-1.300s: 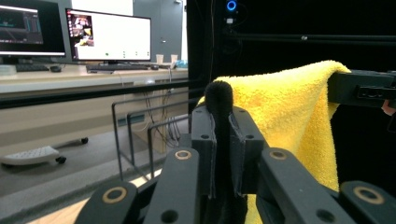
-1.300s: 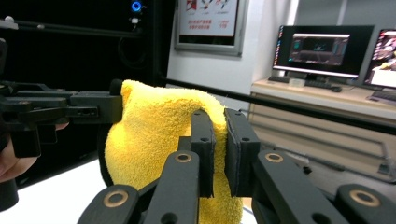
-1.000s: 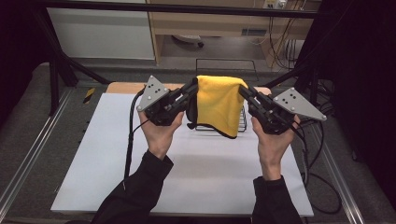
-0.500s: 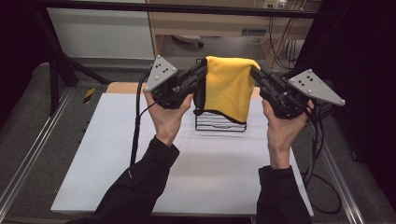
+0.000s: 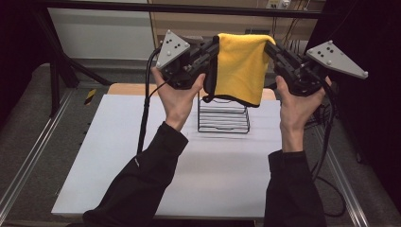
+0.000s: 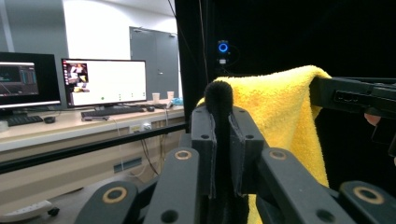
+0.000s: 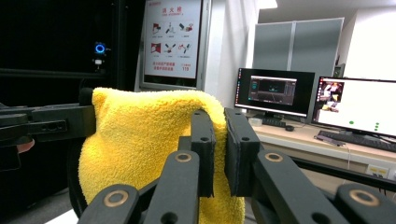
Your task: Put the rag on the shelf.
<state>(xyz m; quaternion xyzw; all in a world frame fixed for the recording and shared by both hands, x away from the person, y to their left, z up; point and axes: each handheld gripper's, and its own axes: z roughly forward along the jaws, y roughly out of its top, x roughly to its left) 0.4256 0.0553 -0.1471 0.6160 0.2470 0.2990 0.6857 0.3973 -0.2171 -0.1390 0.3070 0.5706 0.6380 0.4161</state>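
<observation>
Both grippers have raised our yellow towel clear of the wire rack; left gripper and right gripper fingers clamp its top corners, toward twelve o'clock above the desk.

the yellow towel is fluffy terry cloth with a dark edge. the wire rack looks like thin black metal. the table top is matt white, with a wooden far edge.
</observation>
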